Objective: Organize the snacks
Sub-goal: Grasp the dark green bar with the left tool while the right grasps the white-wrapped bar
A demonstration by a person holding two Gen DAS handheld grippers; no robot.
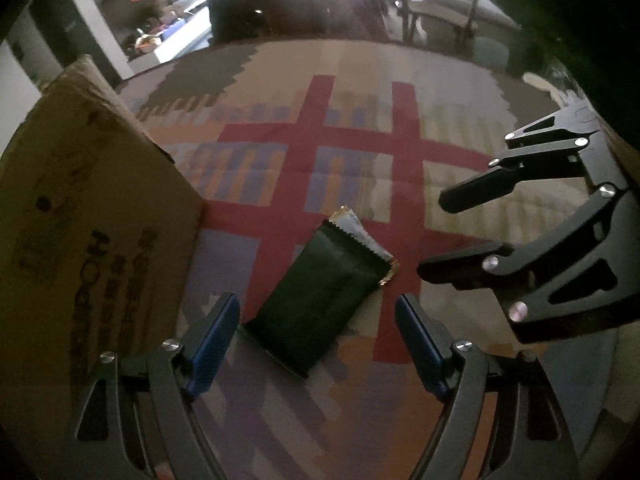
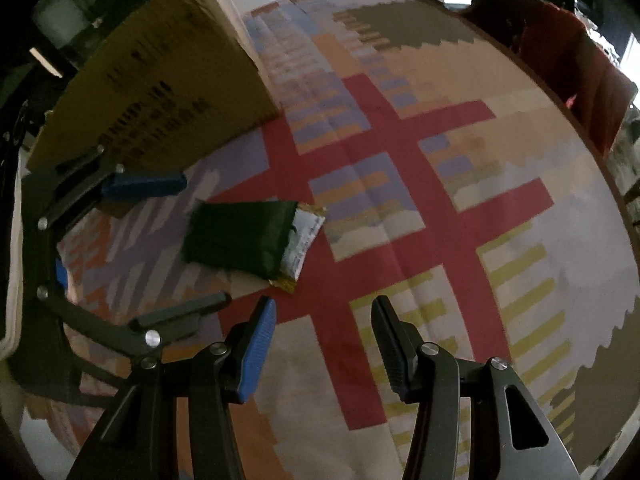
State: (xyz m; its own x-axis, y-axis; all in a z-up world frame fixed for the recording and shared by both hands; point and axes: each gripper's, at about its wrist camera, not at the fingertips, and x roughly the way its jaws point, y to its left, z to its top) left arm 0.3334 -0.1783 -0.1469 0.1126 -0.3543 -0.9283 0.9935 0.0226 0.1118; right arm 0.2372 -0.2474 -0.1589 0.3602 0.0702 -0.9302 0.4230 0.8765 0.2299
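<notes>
Both tools hang over the patterned cloth (image 1: pixel 360 152) that covers the counter, and both are spread wide, gripping nothing. The left tool (image 1: pixel 318 342) has its blue pads either side of the near end of a dark green snack packet (image 1: pixel 320 300), which lies flat on the cloth just ahead of it and between its fingers, not touching either pad as far as I can tell. Under the green packet's far end a second, pale wrapper with gold edging (image 1: pixel 362 236) pokes out. The right tool (image 2: pixel 322 344) sits off to the side, released too; from its own camera the green packet (image 2: pixel 236 236) lies ahead and to its left, with the pale wrapper (image 2: pixel 304 244) on the nearer side. A cardboard box (image 1: pixel 80 220) stands to the left of the left tool, close beside the packet.
</notes>
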